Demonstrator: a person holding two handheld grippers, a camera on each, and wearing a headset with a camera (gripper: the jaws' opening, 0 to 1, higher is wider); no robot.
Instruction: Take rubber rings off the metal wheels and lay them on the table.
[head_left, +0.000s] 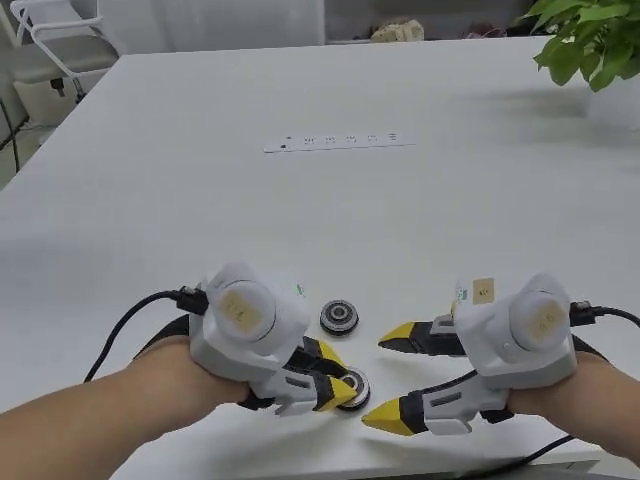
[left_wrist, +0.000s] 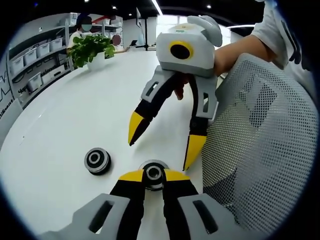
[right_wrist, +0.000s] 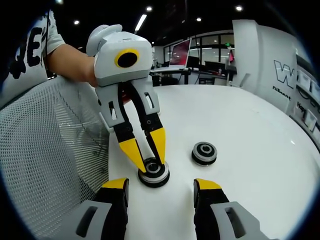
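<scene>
Clamping onto the near wheel (head_left: 354, 387), the left tool (head_left: 338, 376) has its jaws pinched narrow on it, yellow tips biting at the rim, and the wheel sits flat on the table (head_left: 300, 210) right at the tool's nose. Facing it, the right tool (head_left: 390, 380) stands wide with nothing between its jaws, its tips just short of that same wheel and aimed straight at it. The second wheel (head_left: 339, 316) lies just beyond the left tool's tips and off to one side, apart from both tools and untouched. Progress? Early days, I'd say: both wheels look to be wearing their black rubber rings (left_wrist: 97, 170), so by my read nothing has been laid down yet. One wheel is pinned and ready for stripping, and both rings are left to come off and go onto the table.
</scene>
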